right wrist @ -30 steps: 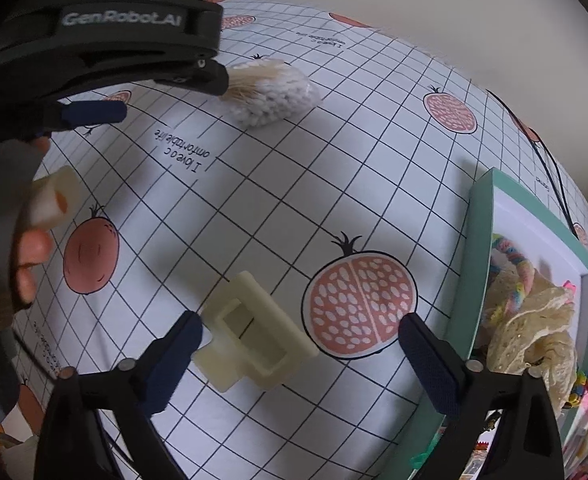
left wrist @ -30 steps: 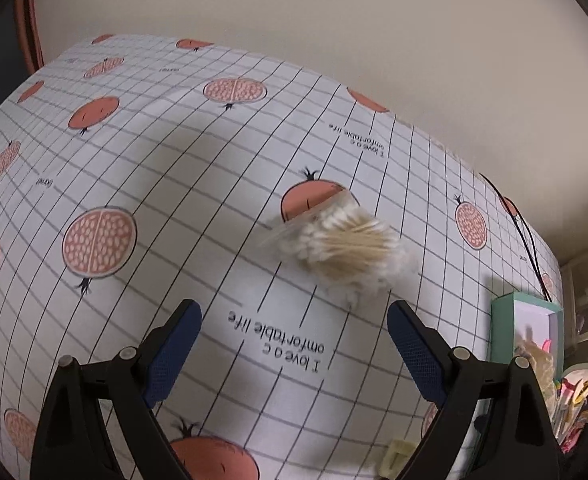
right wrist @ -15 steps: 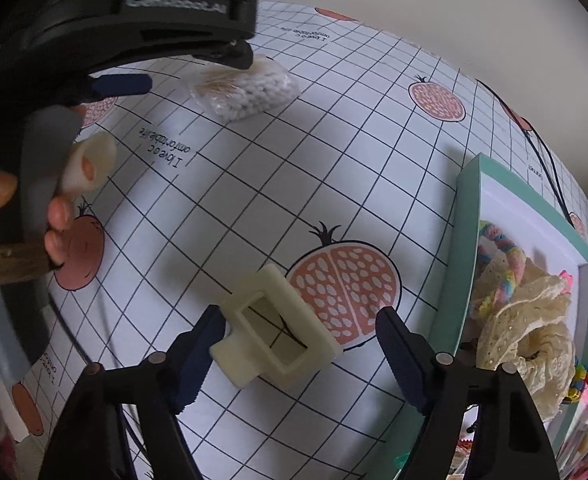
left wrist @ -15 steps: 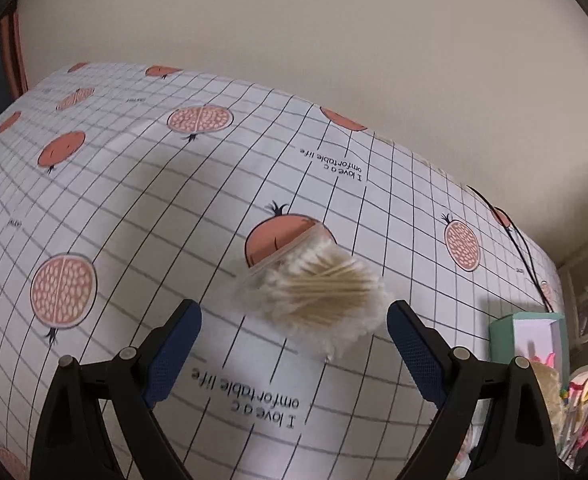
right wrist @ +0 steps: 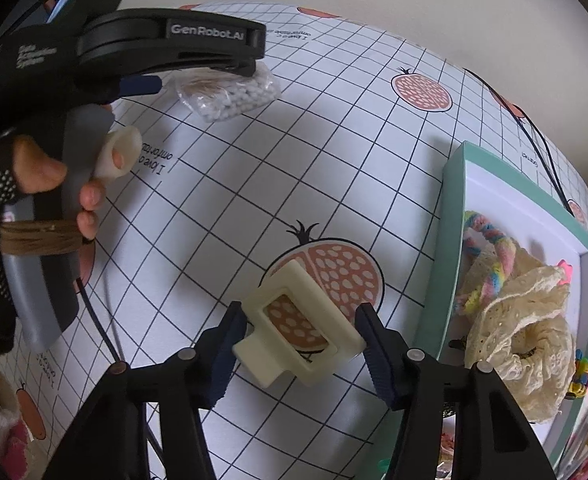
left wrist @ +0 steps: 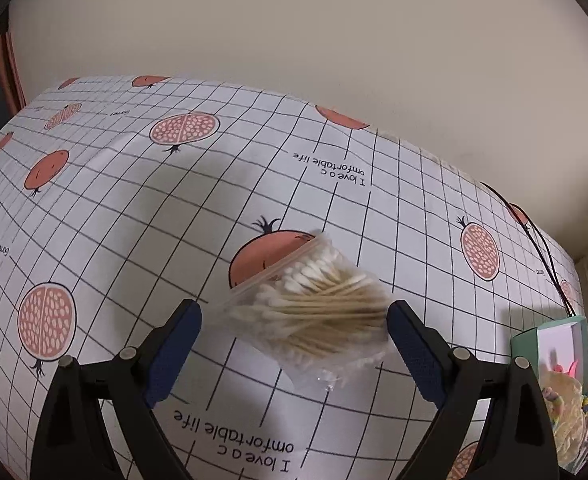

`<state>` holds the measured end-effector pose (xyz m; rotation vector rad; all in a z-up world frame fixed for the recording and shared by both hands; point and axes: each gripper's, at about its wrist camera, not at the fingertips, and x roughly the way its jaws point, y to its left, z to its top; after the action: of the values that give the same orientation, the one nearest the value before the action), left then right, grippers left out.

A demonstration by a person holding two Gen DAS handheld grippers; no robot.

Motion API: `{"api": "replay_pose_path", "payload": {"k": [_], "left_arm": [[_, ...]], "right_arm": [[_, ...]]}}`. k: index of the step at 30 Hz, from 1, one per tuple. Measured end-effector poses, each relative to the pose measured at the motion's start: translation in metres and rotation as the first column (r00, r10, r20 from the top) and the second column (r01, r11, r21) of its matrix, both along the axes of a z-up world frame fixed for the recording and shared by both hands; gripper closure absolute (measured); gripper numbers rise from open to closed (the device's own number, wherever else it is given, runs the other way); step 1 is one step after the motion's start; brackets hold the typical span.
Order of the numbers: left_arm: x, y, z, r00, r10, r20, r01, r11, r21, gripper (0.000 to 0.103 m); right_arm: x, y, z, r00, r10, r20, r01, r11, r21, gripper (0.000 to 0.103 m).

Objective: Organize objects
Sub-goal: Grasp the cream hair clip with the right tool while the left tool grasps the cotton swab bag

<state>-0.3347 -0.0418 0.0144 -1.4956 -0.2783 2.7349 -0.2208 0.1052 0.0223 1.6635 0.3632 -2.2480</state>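
A clear bag of cotton swabs (left wrist: 314, 308) lies on the pomegranate-print tablecloth (left wrist: 133, 208). My left gripper (left wrist: 294, 320) is open, with one blue pad on each side of the bag. The right wrist view shows the same gripper (right wrist: 205, 76) from the side, low over the bag (right wrist: 229, 96). A cream hair claw clip (right wrist: 298, 336) rests on the cloth. My right gripper (right wrist: 300, 332) has both pads pressed against the clip's sides.
A teal-rimmed box (right wrist: 450, 240) at the right holds a cream lace scrunchie (right wrist: 522, 320) and a rainbow hair tie (right wrist: 482, 240); it also shows as the box (left wrist: 550, 332) in the left view. A black cable (right wrist: 534, 136) runs along the far right. A gloved hand (right wrist: 33, 168) holds the left gripper.
The left gripper moved forward until the swab bag sat between its open fingers. The right gripper advanced over the clip and narrowed onto its sides.
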Motion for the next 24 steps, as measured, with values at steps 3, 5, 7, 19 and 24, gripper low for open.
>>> {"api": "replay_pose_path", "payload": {"k": [3,5,7,19,24], "left_arm": [[-0.003,0.004,-0.002,1.000,-0.004,-0.002,0.004,1.000,-0.016,0.009],[-0.003,0.004,-0.002,1.000,0.001,-0.001,-0.001,1.000,-0.015,0.009],[-0.003,0.003,-0.003,1.000,0.005,-0.003,-0.005,1.000,-0.001,0.009],[0.002,0.002,-0.005,1.000,-0.015,0.000,0.014,0.990,0.142,0.049],[0.004,0.005,-0.003,1.000,-0.011,-0.022,0.014,0.990,0.138,0.058]], "right_arm": [[0.000,-0.001,0.000,1.000,0.002,-0.002,-0.002,1.000,0.003,0.044],[-0.003,0.000,0.000,1.000,0.002,-0.001,-0.002,1.000,0.002,0.044],[-0.002,0.000,0.000,1.000,0.002,-0.001,-0.002,1.000,0.001,0.044],[-0.005,0.005,-0.002,1.000,0.004,0.000,-0.004,1.000,0.000,0.044],[-0.005,0.004,-0.002,1.000,0.004,0.000,-0.004,1.000,-0.002,0.044]]}}
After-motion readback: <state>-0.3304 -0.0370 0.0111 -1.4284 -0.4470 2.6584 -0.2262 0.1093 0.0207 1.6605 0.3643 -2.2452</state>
